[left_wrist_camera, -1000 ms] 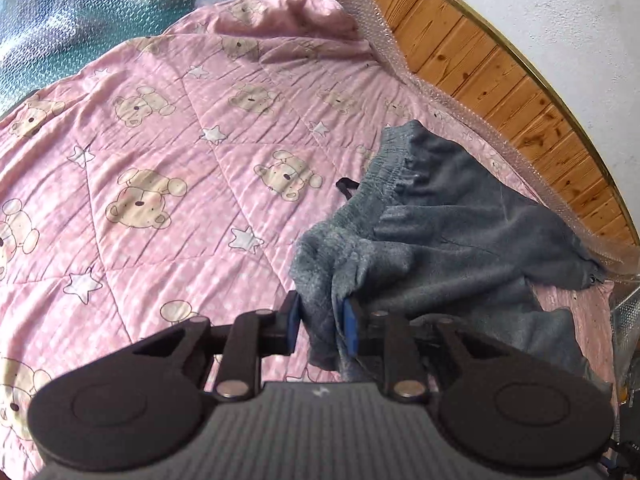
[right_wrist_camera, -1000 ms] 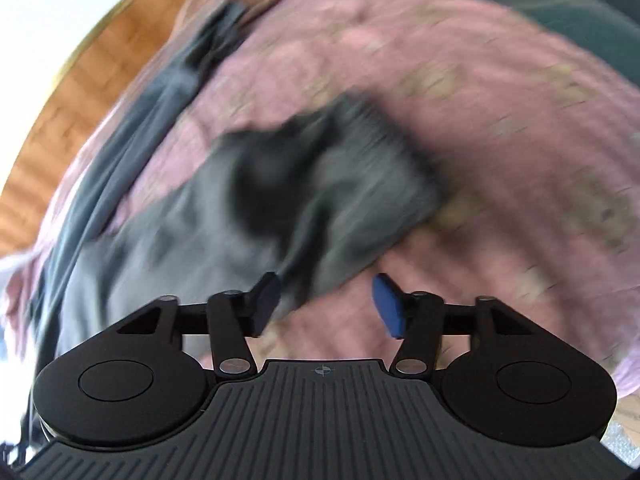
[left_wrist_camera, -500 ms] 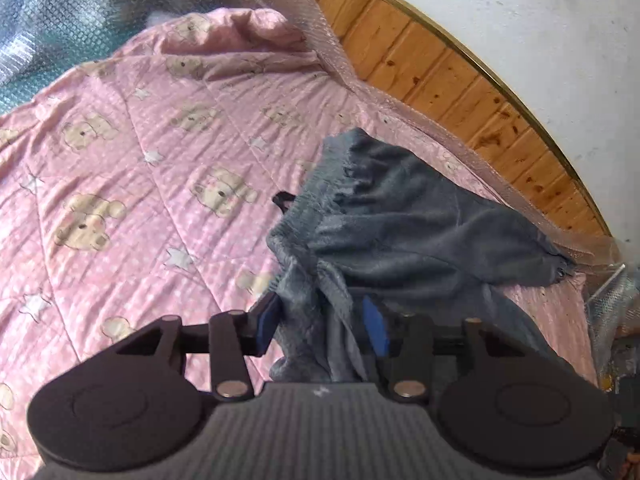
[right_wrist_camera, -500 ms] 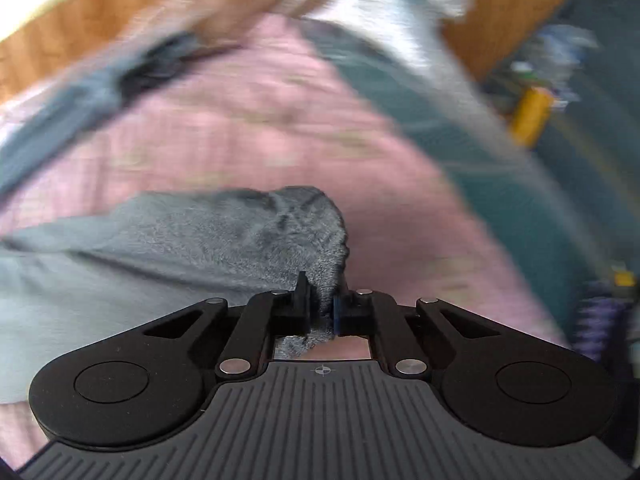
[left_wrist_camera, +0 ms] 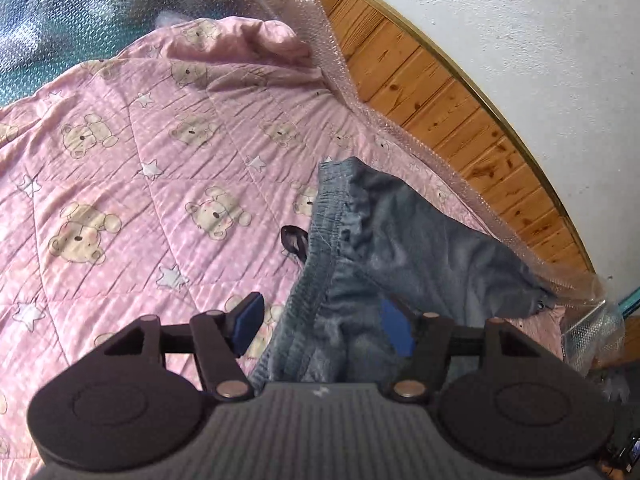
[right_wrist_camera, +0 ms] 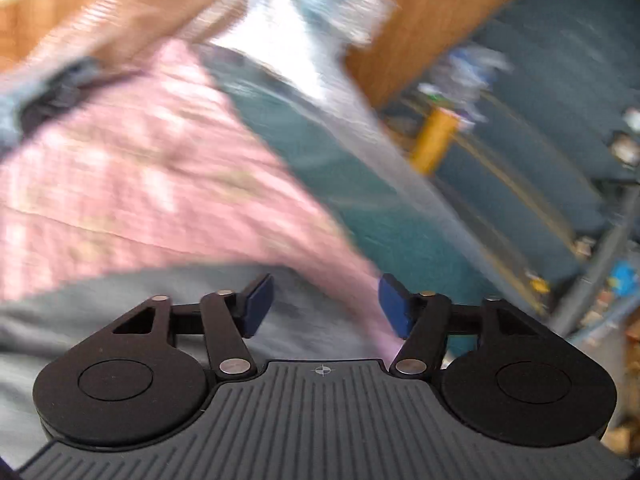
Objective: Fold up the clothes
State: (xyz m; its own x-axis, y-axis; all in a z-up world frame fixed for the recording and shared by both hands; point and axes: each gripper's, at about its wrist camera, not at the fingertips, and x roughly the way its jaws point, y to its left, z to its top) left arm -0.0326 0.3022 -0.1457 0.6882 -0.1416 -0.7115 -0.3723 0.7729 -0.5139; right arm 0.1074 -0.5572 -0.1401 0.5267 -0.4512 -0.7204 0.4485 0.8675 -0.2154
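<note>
Fingers wide apart on both: left gripper (left_wrist_camera: pixel 320 326) straddles grey pants (left_wrist_camera: pixel 404 248) waistband, right gripper (right_wrist_camera: pixel 325 304) over blurred fabric.

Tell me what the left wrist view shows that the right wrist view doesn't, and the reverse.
Left wrist only: the grey trousers' elastic waistband, sharp, with a dark loop beside it, the bear-and-star print on the quilt, the wooden wall panelling, and the left gripper open with grey cloth lying between its fingers.

Right wrist only, heavily blurred: the teal surface beside the quilt, a yellow post, room clutter, and the right gripper open.

Both: the pink quilt and the grey trousers.
</note>
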